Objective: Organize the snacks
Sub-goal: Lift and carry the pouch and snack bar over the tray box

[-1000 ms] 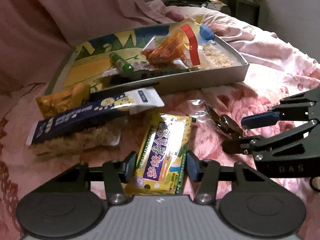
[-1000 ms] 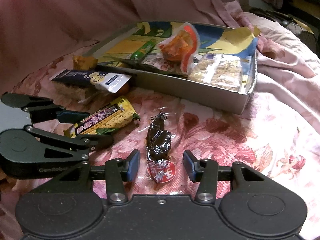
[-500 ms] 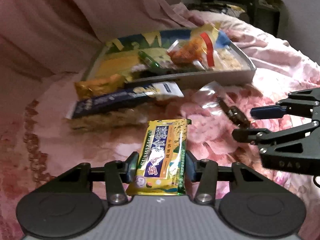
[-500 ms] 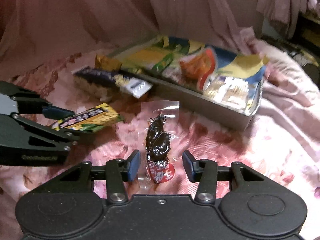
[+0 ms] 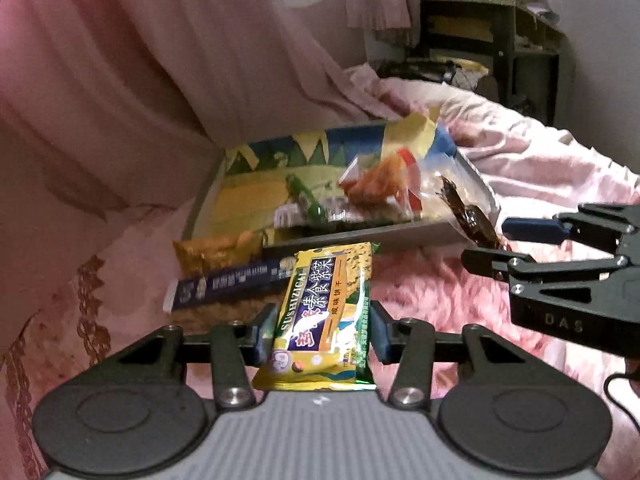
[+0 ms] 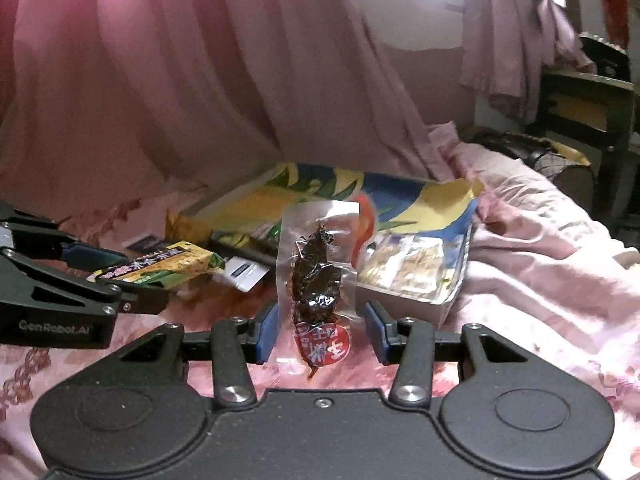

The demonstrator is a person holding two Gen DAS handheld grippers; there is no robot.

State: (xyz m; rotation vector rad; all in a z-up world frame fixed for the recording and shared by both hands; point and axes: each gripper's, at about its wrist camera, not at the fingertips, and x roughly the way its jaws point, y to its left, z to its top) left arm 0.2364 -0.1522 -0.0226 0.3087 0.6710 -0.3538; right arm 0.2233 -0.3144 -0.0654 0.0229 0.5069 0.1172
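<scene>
My left gripper (image 5: 322,330) is shut on a yellow and green cracker packet (image 5: 326,312) and holds it above the pink bedspread, short of the box. It also shows in the right wrist view (image 6: 160,266). My right gripper (image 6: 320,330) is shut on a clear pouch of dark dried snack with a red label (image 6: 318,280), lifted in front of the box; the pouch also shows in the left wrist view (image 5: 468,216). The grey box with a colourful lining (image 5: 256,196) holds several snacks, among them an orange bag (image 5: 378,184).
A dark blue bar (image 5: 224,284) and an orange packet (image 5: 212,252) lie on the bedspread left of the box's near wall. Pink drapes hang behind. A dark shelf (image 5: 492,44) stands at the far right. Rumpled pink bedding (image 6: 552,248) lies right of the box.
Both grippers have lifted their packets off the bedspread and carried them up toward the box. The views now look more level across the bed.
</scene>
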